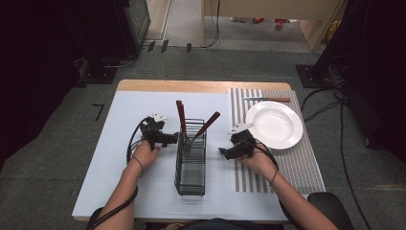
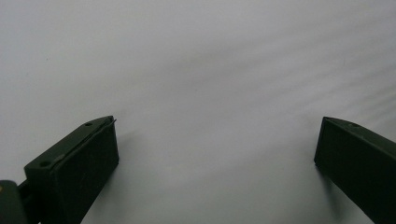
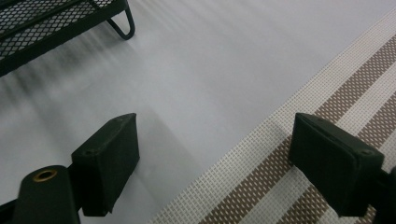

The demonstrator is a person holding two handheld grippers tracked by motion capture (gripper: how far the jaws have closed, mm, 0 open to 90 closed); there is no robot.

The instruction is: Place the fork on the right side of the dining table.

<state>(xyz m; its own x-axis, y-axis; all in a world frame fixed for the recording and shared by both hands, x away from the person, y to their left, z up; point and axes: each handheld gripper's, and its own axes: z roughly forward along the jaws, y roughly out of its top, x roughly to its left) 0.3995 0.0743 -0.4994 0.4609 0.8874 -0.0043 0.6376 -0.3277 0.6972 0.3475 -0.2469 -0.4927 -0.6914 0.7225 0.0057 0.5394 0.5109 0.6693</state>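
Black wire-mesh caddy point(image 1: 191, 160) at worktop point(image 1: 119, 158) centre, long axis front-to-back, between both units. Left hand-held gripper point(image 1: 174, 139) nearer, beside brown-handled utensils point(image 1: 181, 117); jaws wide, empty. Right hand-held gripper point(image 1: 223, 152) likewise wide, empty.

The tabletop point(image 1: 191, 86) is pale wood, bare only along its far edge; a light sheet point(image 1: 134, 124) covers most of it; a striped mat point(image 1: 306, 167) lies along the right side, touching the sheet; a black wire caddy point(image 1: 190, 177) stands upright on the sheet near the middle; a white plate point(image 1: 274, 125) sits on the mat; a knife point(image 1: 266, 99) lies just beyond the plate.
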